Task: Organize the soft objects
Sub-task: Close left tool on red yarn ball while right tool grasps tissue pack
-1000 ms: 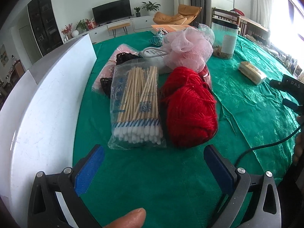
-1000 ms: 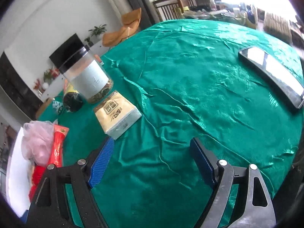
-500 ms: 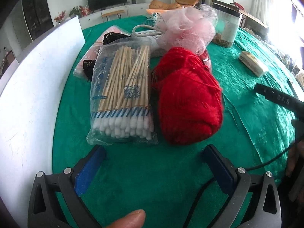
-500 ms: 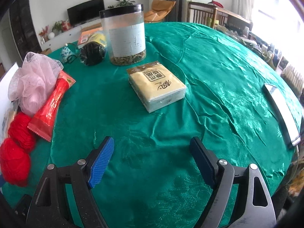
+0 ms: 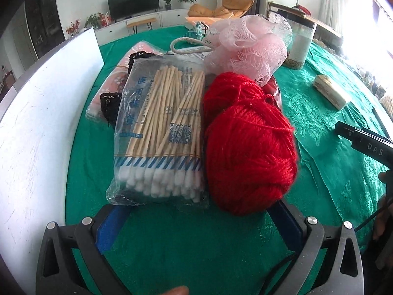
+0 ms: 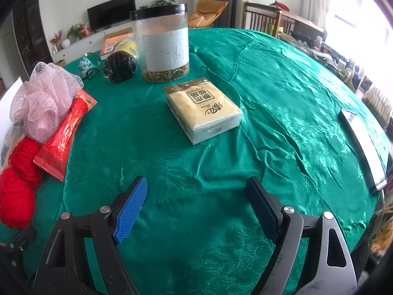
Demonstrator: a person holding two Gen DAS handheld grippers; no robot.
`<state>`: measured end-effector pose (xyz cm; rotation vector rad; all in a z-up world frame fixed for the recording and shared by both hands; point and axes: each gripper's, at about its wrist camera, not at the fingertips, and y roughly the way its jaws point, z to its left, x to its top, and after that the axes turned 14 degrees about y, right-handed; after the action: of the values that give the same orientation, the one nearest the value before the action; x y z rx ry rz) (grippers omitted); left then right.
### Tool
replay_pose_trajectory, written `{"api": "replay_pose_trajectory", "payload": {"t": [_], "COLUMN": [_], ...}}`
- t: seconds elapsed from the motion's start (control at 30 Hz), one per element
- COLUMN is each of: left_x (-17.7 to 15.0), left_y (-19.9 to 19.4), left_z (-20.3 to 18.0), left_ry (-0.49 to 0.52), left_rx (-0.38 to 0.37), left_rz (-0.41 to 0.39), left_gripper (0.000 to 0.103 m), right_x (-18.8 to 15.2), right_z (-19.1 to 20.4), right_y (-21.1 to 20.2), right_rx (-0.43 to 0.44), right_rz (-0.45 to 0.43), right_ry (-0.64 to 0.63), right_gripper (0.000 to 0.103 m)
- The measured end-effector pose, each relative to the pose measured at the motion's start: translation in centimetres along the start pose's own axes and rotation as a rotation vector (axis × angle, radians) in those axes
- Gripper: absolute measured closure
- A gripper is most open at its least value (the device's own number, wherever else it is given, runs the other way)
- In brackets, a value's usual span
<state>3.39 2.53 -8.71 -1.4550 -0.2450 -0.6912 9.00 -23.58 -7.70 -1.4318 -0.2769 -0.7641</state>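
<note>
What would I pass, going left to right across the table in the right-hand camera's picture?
Red yarn → red packet → dark bag → clear jar → tissue pack → phone.

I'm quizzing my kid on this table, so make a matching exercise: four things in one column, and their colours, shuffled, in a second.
Things:
1. yarn
2. bath pouf
3. tissue pack
4. tablecloth

Colours:
A. green
B. pale yellow
C. red
D. pink

Pairs: 1-C, 2-D, 3-B, 4-A
</note>
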Motion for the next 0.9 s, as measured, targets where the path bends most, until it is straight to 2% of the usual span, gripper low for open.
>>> {"api": "replay_pose_trajectory", "payload": {"t": [0.33, 0.9], "left_x": [-0.30, -0.39], "left_y": [-0.23, -0.29], "left_z": [0.03, -0.02], "left_ry": [-0.006, -0.006], "left_rx": [0.009, 0.011], "left_rz": [-0.035, -0.039], "left_gripper": [0.000, 0.000], "right_x": [0.01, 0.00], "right_z": [-0.02, -0.01], "right_y": [0.00, 0.00], "right_rx": [0.000, -0.001], "right_rz": [0.000, 0.000], "right_ry": [0.000, 0.000], "right_gripper": [0.018, 0.018]}}
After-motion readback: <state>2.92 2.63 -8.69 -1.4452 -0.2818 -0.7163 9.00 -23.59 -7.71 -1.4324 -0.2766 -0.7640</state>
